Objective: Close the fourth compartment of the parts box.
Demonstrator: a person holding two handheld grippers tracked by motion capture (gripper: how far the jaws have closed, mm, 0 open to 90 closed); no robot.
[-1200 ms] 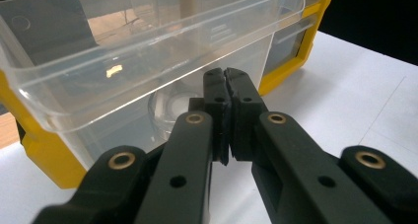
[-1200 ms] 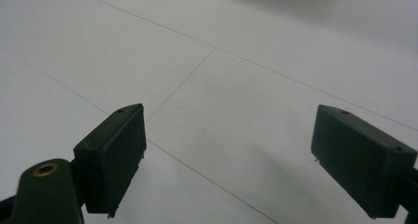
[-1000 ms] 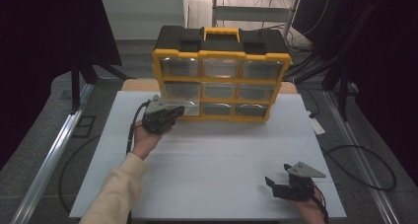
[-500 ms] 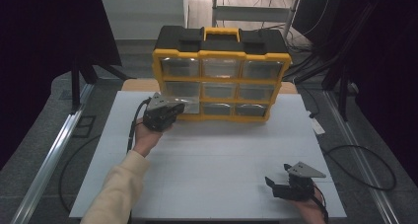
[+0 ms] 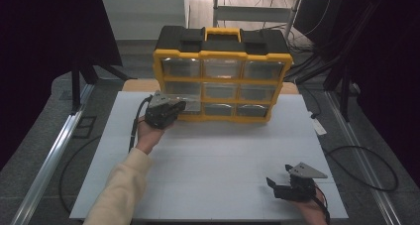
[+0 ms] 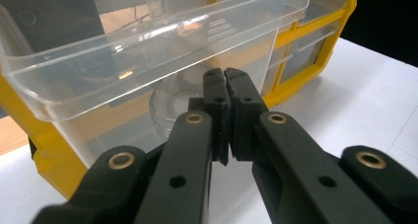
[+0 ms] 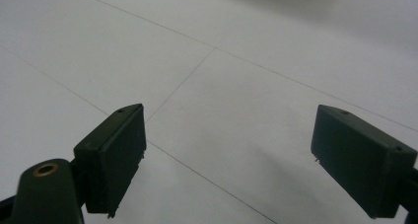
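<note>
Nothing has moved since before: my left gripper point(image 6: 224, 86) stays clenched on the clear drawer point(image 6: 148, 51) of the near-left organizer point(image 5: 223, 76), my right gripper point(image 7: 229, 155) released over the table point(image 5: 223, 155).

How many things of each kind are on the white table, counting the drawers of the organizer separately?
Yellow and black plastic drawer organizer: 1
Clear plastic drawers: 9
Black two-jaw grippers, left gripper and right gripper: 2
Total: 12
</note>
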